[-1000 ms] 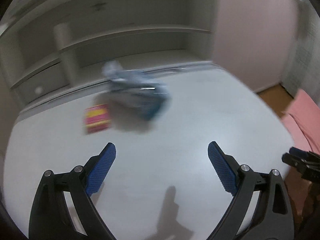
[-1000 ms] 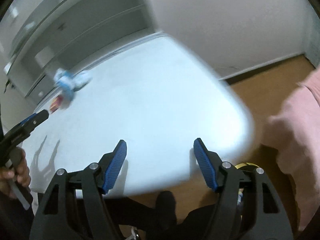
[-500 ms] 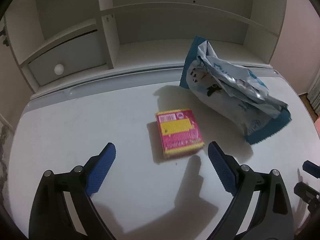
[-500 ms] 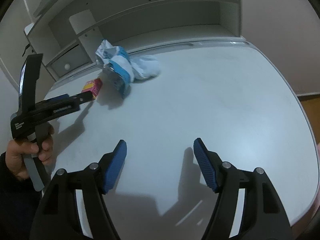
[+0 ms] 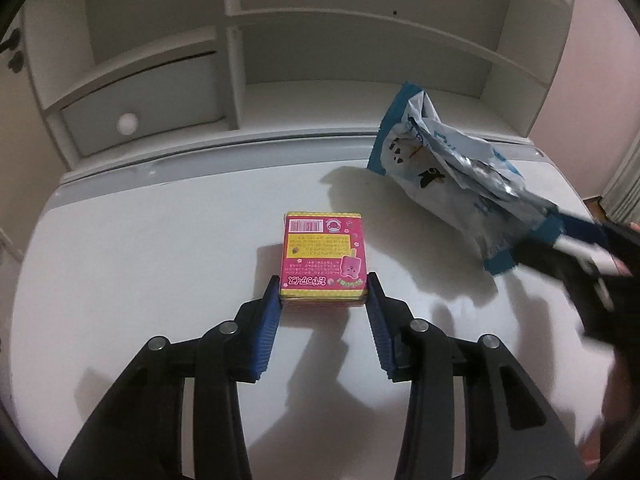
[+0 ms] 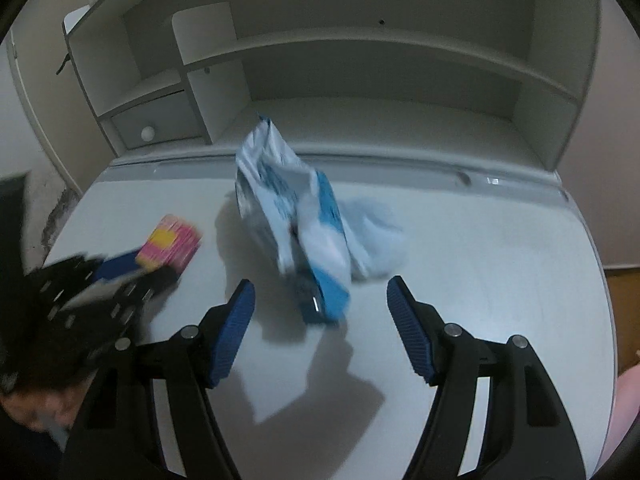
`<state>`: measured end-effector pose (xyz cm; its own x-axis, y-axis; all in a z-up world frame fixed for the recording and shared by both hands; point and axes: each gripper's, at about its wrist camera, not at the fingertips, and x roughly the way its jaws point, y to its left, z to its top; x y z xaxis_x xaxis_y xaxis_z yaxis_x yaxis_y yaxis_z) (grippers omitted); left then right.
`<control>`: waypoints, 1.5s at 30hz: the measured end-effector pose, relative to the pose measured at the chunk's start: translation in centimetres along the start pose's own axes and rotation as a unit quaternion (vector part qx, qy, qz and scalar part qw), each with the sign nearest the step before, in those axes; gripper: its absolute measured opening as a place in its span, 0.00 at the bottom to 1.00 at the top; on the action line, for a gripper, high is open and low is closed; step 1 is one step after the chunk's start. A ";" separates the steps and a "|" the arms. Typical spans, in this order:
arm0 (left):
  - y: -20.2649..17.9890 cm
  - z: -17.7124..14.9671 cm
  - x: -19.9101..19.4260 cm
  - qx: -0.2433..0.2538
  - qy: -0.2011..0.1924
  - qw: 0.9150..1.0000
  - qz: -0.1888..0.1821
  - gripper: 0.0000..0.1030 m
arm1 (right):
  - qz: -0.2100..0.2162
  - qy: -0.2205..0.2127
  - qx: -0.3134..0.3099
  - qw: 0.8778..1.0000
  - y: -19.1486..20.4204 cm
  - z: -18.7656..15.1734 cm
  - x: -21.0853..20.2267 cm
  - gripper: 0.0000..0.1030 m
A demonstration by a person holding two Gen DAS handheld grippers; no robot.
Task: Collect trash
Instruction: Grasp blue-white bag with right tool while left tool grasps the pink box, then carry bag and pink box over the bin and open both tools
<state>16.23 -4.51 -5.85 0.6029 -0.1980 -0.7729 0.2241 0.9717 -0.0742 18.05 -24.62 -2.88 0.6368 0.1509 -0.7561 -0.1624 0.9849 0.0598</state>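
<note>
The left gripper (image 5: 323, 294), jaws closing across the near end of the small pink box (image 5: 323, 258) on the white desk (image 5: 140, 248), probably meets light, stiff card, while the right gripper (image 6: 320, 304) hangs open, empty, before the soft, crinkly snack bag (image 6: 296, 216).

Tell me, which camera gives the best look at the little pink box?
The left wrist view: the pink box lies sharp and centred on the desk, between the closing left gripper, its label readable. The right wrist view shows it only small, blurred and partly hidden.
</note>
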 end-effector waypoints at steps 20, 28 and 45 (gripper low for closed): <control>-3.8 -4.0 -8.1 0.023 -0.038 0.998 -0.054 0.40 | -0.024 -0.063 0.079 0.995 -3.9 -6.3 -10.7 0.13; -16.8 -5.9 -9.4 0.128 -0.040 0.978 -0.161 0.40 | -0.128 -0.073 0.187 0.971 -13.7 -16.4 -18.8 0.13; -40.8 -15.8 -10.9 0.320 0.014 0.895 -0.310 0.40 | -0.255 0.027 0.401 0.879 -28.5 -41.0 -26.7 0.13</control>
<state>-11.59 -40.02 -4.39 0.1928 -0.6612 -0.7250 0.9073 0.4016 -0.1249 -25.19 -60.21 -11.14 0.4319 -0.3109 -0.8466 0.7322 0.6690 0.1278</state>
